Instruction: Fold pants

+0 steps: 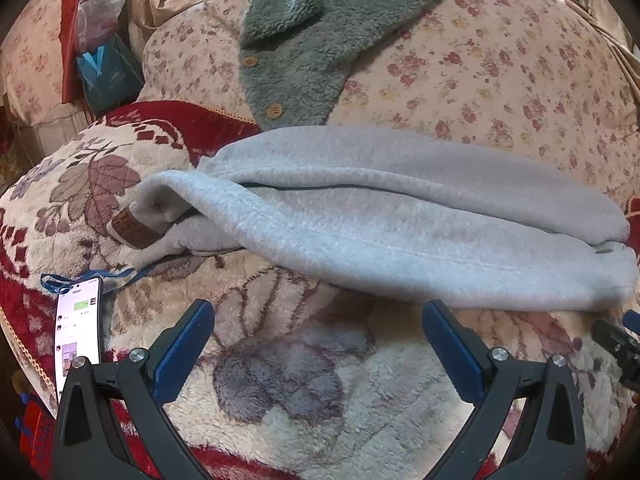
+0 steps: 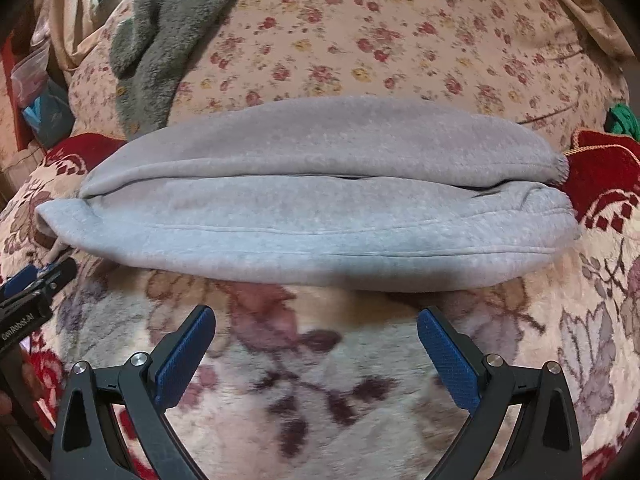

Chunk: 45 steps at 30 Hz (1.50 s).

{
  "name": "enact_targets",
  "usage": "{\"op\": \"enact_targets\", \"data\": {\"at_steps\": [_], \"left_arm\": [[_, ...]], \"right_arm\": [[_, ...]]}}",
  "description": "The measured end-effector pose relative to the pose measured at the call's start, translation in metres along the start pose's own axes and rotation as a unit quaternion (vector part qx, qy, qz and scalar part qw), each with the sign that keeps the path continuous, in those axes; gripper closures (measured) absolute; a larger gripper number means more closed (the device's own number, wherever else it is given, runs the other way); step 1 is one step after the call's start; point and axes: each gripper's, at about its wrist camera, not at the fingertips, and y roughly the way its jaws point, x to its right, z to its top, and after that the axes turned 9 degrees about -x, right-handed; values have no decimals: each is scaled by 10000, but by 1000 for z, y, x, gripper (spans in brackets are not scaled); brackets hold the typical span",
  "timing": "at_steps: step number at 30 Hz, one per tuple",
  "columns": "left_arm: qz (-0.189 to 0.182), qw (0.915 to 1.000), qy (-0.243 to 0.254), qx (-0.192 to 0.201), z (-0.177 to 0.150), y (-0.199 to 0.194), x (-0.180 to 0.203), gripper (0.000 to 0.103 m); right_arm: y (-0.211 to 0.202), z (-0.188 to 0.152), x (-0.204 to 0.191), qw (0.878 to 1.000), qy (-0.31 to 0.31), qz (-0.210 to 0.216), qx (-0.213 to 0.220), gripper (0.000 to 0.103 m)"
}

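Note:
The grey fleece pants [image 1: 400, 220] lie folded in a long flat bundle across the flowered plush blanket [image 1: 300, 368]; they also show in the right wrist view [image 2: 312, 208]. A cuff with a brown label [image 1: 134, 230] sticks out at the bundle's left end. My left gripper [image 1: 318, 320] is open and empty, just in front of the bundle's near edge. My right gripper [image 2: 316, 326] is open and empty, also just short of the near edge. The right gripper's tip shows at the right edge of the left wrist view [image 1: 618, 340]. The left gripper shows at the left edge of the right wrist view [image 2: 32, 292].
A phone [image 1: 78, 338] with a lit screen lies on the blanket at the left, with a blue ribbon [image 1: 80, 280] by it. A grey-green fleece jacket [image 1: 304, 40] lies on the floral quilt [image 1: 500, 64] behind the pants. Bags [image 1: 100, 52] stand at the far left.

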Motion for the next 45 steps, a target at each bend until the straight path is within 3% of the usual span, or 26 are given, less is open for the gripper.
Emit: {"op": "enact_targets", "data": {"at_steps": [14,25,42,45], "left_arm": [[135,9971,-712,-211,18,21,-44,0],[172,9976,-636,-228,26,32,-37,0],[429,9968,-621,-272,44,59,-36,0],[338,9968,-669,-282,49,64,-37,0]], "right_arm": [[0,8,93,9950,982,-88,-156,0],[8,16,125,9903,1365,-109,-233,0],[40,41,165,9747,2139,466,-457,0],[48,47,173,9707,2263,641,-486,0]]}}
